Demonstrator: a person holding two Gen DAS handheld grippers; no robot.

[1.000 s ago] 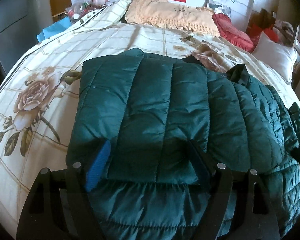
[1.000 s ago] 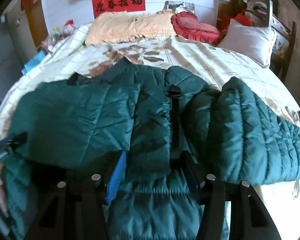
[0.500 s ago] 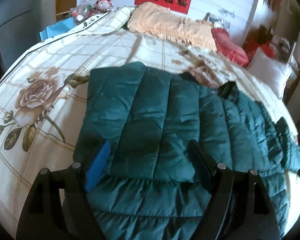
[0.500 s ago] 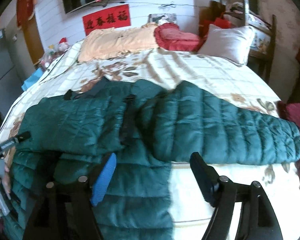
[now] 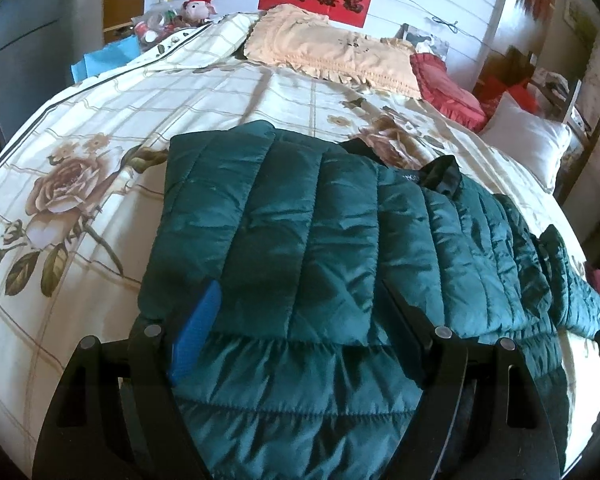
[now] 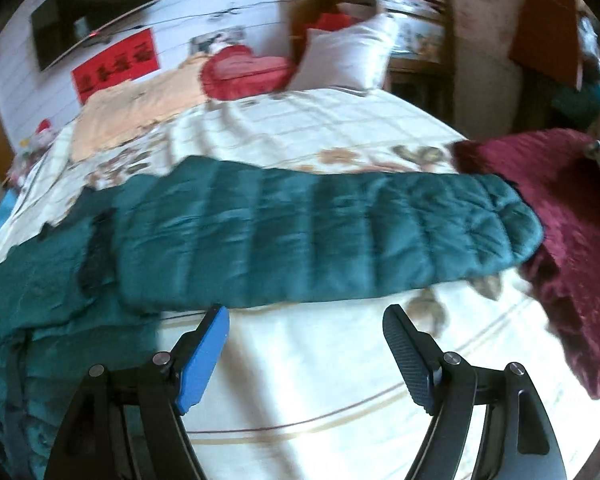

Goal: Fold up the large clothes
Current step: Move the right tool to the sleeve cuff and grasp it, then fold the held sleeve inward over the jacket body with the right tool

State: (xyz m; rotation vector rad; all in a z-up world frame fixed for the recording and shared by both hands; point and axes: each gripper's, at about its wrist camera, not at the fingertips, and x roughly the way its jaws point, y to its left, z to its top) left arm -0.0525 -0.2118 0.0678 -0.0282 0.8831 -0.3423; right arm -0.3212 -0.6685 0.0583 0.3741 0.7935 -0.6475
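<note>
Right claw: just spread wide, nothing between, now swung off the jacket over bare bed. Sleeve lying stretched rightward, probably next to fold. Left claw: spread over the jacket's folded side.

The jacket is made of quilted, padded cloth in dark green with a soft sheen, stitched in channels. The bedsheet is smooth printed cloth with a faint gloss. On the right gripper, a smooth blue pad at 9 o'clock and a black ribbed pad at 3 o'clock are seen on matt black arms with metal pins. The maroon fabric at 3 o'clock looks plush and velvety.
</note>
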